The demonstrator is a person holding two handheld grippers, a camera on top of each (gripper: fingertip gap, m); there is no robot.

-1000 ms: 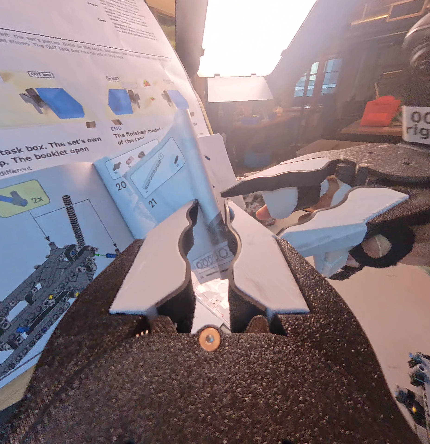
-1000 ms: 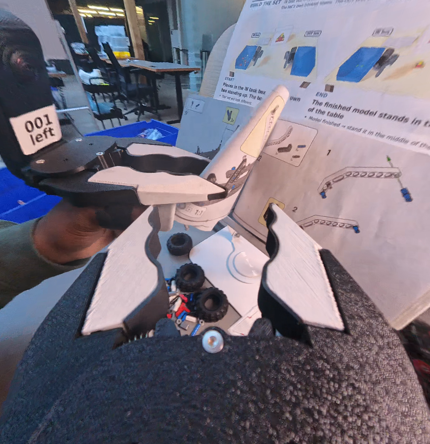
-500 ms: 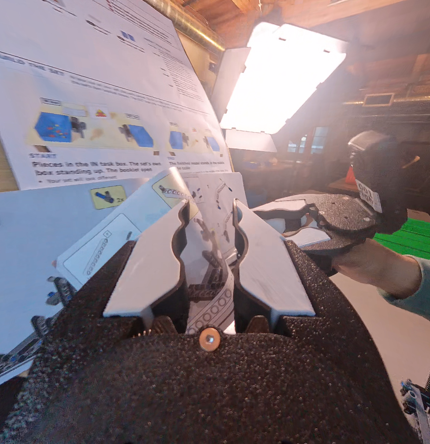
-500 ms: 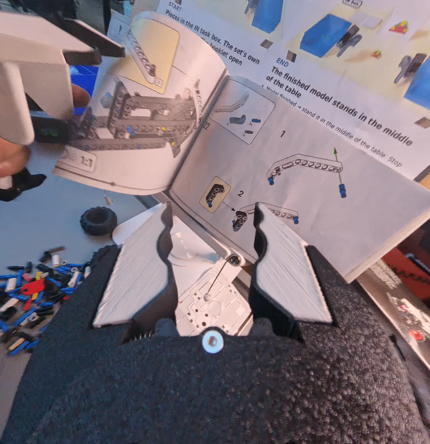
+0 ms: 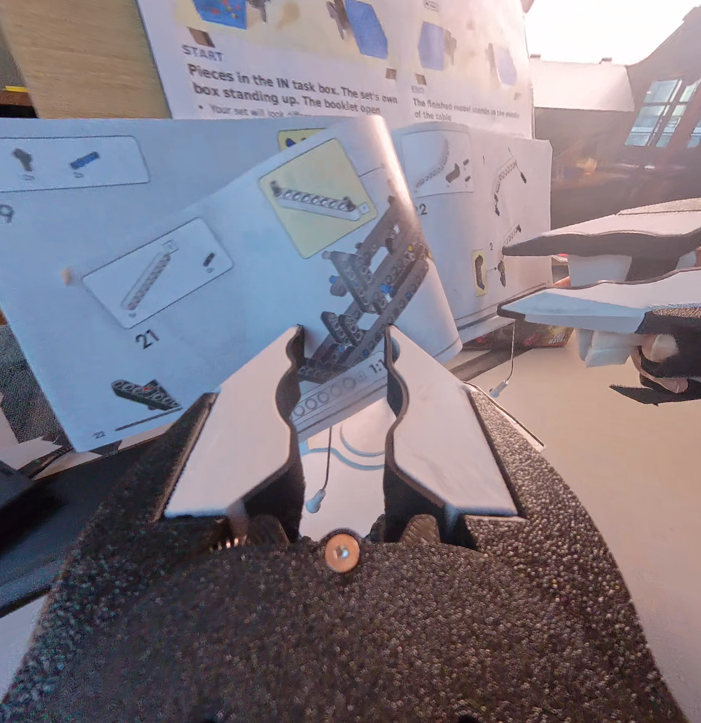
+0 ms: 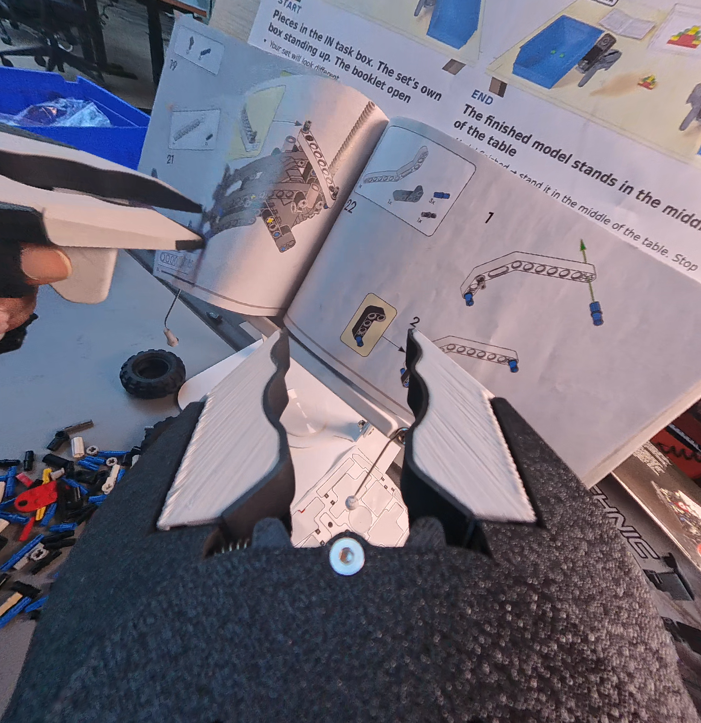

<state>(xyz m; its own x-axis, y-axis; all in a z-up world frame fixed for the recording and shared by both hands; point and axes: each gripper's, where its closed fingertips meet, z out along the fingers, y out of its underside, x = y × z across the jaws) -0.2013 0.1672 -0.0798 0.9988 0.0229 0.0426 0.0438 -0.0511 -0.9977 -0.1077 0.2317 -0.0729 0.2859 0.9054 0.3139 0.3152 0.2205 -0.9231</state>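
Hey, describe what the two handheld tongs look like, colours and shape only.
Both alike: the left tongs and right tongs have two flat pale-grey fingers with wavy black inner pads, set in a grainy black body with a silver screw at the centre. The hand wears a black fingerless glove.

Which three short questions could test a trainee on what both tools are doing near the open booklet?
1. True or false: the right tool is shut on a black tyre.
2. What is nearest the tips of the left tool? A) a curled booklet page B) a cup C) a pen
3. Fill in: in the right wrist view, the loose small pieces lie on the table to the ___ of the right tool.

Key: 1. False: it is open, and the tyre lies on the table. 2. A. 3. left.
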